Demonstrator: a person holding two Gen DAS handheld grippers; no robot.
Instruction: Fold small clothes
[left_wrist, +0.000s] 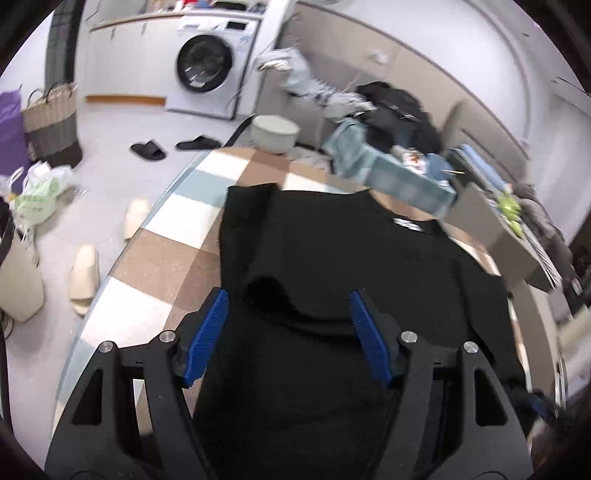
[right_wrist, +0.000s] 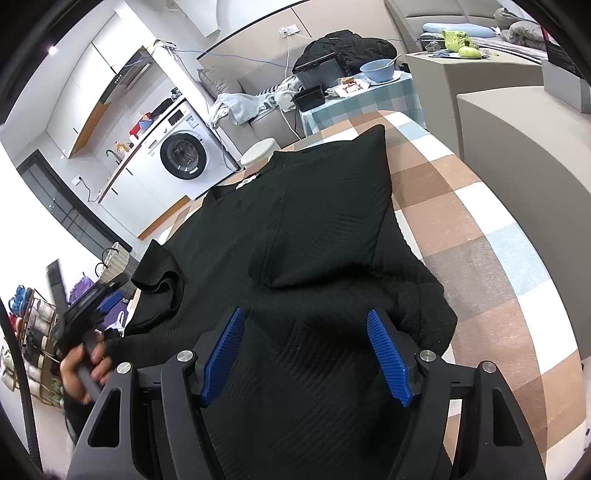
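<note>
Black top (right_wrist: 317, 221) lies flat on the checked table (right_wrist: 480, 229), collar away from me, both sleeves folded inward. My right gripper (right_wrist: 308, 352) and left gripper (left_wrist: 288, 332) hover over the near hem, jaws spread, empty. Only right view shows the left hand (right_wrist: 83, 365).

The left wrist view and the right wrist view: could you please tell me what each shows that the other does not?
Only the left wrist view shows the black slippers and beige slippers on the floor. Only the right wrist view shows the blue bowl, the green toy and the person's left hand. Both share the black top on the checked tablecloth, the washing machine, and open jaws.
</note>
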